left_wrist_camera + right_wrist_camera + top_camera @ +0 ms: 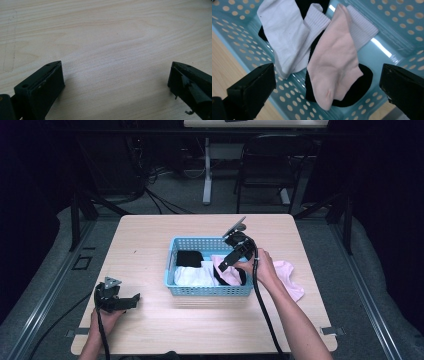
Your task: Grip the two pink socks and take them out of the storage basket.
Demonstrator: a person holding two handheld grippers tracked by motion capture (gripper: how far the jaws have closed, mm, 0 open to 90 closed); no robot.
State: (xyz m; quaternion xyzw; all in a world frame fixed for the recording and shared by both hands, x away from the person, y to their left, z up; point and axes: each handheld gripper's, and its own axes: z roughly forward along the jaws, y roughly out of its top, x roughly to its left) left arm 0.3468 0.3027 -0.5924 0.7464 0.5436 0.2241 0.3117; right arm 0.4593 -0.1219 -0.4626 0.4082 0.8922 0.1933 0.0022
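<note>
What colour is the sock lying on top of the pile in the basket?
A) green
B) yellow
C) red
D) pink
D: in the right gripper view a pink sock lies over the black and white ones in the blue basket, between the open jaws of the right gripper.

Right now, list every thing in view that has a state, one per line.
Left gripper: open, empty, low over the bare table.
Right gripper: open, empty, above the basket.
Pink sock: lying in basket, on a black sock.
White socks: crumpled in basket.
Pink cloth: on table beside basket.
</note>
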